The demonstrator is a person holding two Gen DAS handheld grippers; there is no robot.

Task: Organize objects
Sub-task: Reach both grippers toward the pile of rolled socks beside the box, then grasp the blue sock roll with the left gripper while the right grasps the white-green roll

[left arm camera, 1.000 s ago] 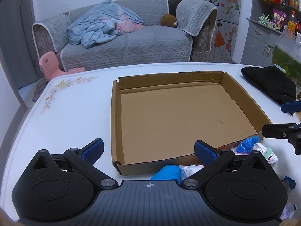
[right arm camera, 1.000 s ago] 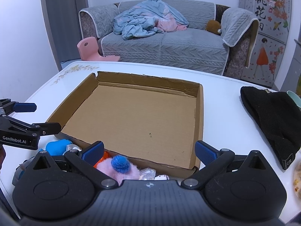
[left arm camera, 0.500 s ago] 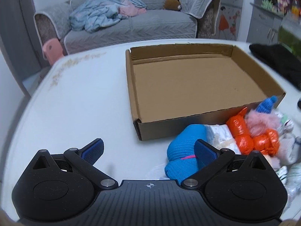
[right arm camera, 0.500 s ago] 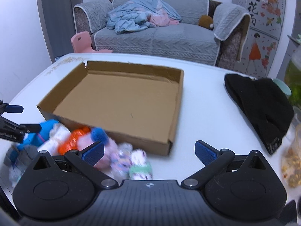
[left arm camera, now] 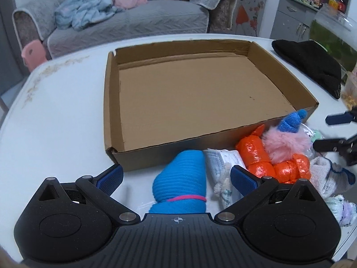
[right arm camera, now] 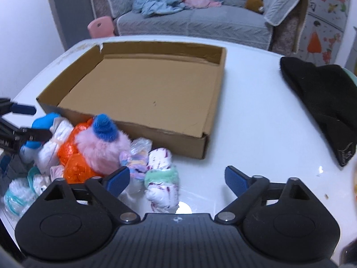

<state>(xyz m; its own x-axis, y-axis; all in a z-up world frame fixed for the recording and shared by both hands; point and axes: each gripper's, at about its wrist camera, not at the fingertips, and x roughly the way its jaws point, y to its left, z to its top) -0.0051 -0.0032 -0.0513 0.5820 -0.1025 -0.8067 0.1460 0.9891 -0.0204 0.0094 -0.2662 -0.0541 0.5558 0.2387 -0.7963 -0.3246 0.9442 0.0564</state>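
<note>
An empty shallow cardboard box sits on the white table. In front of it lies a pile of rolled socks and soft items: a blue roll, an orange bundle, a pink fluffy toy with a blue hat, a white-purple-green roll. My left gripper is open, its jaws either side of the blue roll. My right gripper is open above the white-purple-green roll.
A black knit hat lies on the table to the right of the box. A grey sofa with blankets stands behind the table. A glass tank and a snack container stand at the far right.
Both grippers have pulled back from the box toward the table's front edge. The sock pile now lies in full view, with the blue roll between my left jaws.
</note>
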